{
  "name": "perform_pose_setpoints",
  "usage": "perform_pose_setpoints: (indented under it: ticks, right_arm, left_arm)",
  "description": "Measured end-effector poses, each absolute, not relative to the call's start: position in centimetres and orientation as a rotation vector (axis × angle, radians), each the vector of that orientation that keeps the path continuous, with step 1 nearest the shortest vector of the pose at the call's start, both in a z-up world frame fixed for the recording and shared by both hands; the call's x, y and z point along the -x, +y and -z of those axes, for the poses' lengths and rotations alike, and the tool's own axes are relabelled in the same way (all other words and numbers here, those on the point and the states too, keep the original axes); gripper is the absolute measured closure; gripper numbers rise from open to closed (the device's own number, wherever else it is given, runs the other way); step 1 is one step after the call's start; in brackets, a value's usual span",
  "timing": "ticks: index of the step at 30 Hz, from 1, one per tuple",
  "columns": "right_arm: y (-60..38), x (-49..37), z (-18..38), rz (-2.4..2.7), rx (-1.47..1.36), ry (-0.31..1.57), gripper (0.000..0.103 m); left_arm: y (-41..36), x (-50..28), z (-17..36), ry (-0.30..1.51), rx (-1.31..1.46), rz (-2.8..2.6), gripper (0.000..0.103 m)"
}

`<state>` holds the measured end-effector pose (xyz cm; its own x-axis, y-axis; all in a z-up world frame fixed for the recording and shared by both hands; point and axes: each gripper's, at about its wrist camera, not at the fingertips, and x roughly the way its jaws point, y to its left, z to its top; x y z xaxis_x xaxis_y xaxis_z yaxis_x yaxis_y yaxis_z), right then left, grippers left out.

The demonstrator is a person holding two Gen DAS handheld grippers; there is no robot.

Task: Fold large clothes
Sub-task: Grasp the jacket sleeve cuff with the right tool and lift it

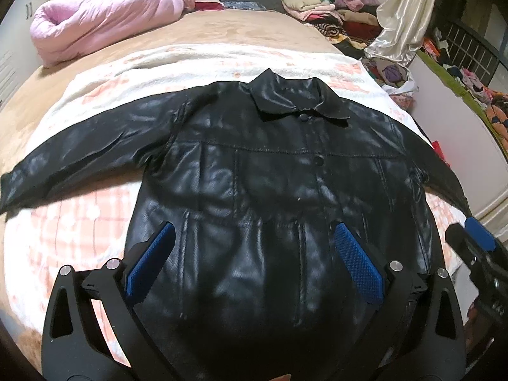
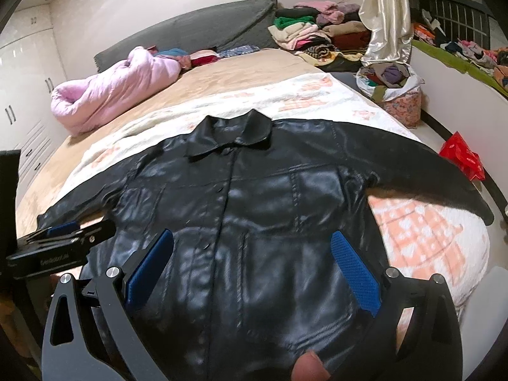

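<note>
A: What lies around the black leather jacket (image 1: 270, 171)?

B: It is spread flat, front up and buttoned, across the centre of both frames on a white blanket with orange checks (image 1: 73, 222) over a tan bedspread (image 1: 203, 28). A rolled pink quilt (image 1: 101, 22) sits upper left, well apart from it. Stacks of folded clothes (image 1: 320, 6) fill the upper right, beside a hanging cream satin curtain (image 1: 400, 19). In the right wrist view a bag stuffed with clothes (image 2: 393, 92) stands off the bed's right side, and a red plastic bag (image 2: 463, 155) lies near the sleeve end.

A: Anything on top of the jacket?

B: Nothing rests on it.

A: And the grippers?

B: The left gripper (image 1: 254, 263) hovers over the lower front of the jacket, blue pads spread wide, holding nothing. The right gripper (image 2: 250, 266) is posed the same way over the hem area, wide apart and empty. Each shows at the other's frame edge: the right gripper (image 1: 479, 254) at lower right, the left gripper (image 2: 63, 241) at mid left. A fingertip (image 2: 309, 370) shows at the bottom of the right wrist view.

A: Open room?

B: The left sleeve (image 1: 79, 155) stretches toward the left frame edge on bare blanket; the right sleeve (image 2: 428, 165) reaches the bed's right side. Open bedspread lies beyond the collar (image 1: 295, 98).
</note>
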<state>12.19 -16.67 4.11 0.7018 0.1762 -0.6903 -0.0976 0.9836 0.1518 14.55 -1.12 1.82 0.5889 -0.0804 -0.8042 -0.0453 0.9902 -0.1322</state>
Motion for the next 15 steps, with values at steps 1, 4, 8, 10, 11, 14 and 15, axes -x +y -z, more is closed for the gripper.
perform_pose_setpoints:
  ticks: [1, 4, 8, 10, 11, 14, 15]
  right_arm:
    - [-16.9, -12.9, -4.2, -0.139, -0.105, 0.781, 0.004]
    - [-17.8, -14.5, -4.2, -0.116, -0.114, 0.784, 0.004]
    - [-20.0, -17.0, -4.3, -0.066, -0.161, 0.775, 0.004]
    - [-21.2, -18.1, -4.2, -0.021, -0.19, 0.768, 0.004]
    - [-22.0, -18.6, -4.0, 0.011, -0.211, 0.76, 0.004]
    - [-25.1, -20.1, -3.0, 0.11, -0.308, 0.761, 0.004]
    - [-25.9, -20.5, -2.6, 0.132, -0.337, 0.763, 0.004]
  left_arm:
    - [-1.4, -15.1, -1.7, 0.949, 0.142, 0.029, 0.009]
    - [-1.9, -16.4, -1.7, 0.96, 0.143, 0.041, 0.009]
    - [-3.0, -18.5, -1.7, 0.963, 0.117, 0.048, 0.009]
    - [-3.6, -19.4, -1.6, 0.966, 0.111, 0.053, 0.009]
    - [-3.9, -20.0, -1.5, 0.967, 0.112, 0.058, 0.009]
    - [-4.7, -21.1, -1.2, 0.966, 0.093, 0.066, 0.009]
    - [-5.0, -21.5, -1.1, 0.969, 0.083, 0.067, 0.009]
